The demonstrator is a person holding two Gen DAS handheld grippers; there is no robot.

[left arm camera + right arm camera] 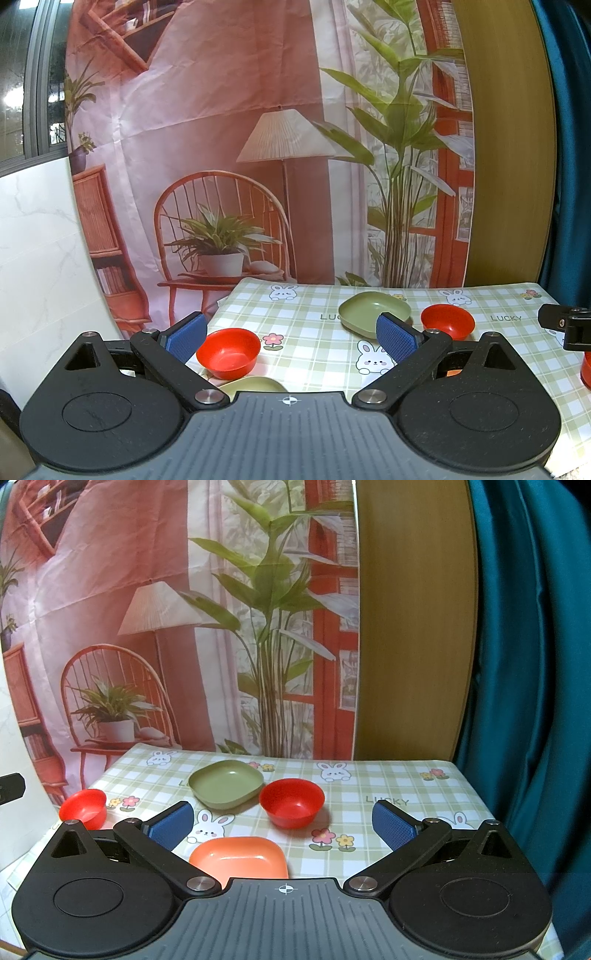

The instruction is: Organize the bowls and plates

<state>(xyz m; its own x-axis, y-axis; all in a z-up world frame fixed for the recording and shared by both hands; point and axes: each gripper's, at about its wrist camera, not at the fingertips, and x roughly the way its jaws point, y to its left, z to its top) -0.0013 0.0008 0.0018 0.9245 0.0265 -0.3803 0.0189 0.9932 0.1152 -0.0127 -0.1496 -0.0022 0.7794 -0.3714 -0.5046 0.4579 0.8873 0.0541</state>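
Hovering wide open and empty, left claw (291, 338) and right claw (282, 825) touch no bowl or plate.

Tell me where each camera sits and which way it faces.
Left wrist: sits on the left tool, facing across the table's left part to the printed backdrop; its own open fingers show.
Right wrist: sits on the right tool, further right, above an orange plate; open fingers show.
Shared: the green plate and two red bowls.

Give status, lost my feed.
Left tool open, right tool open, both empty. Green plate, orange plate, red bowls unstacked. Nothing blocking.
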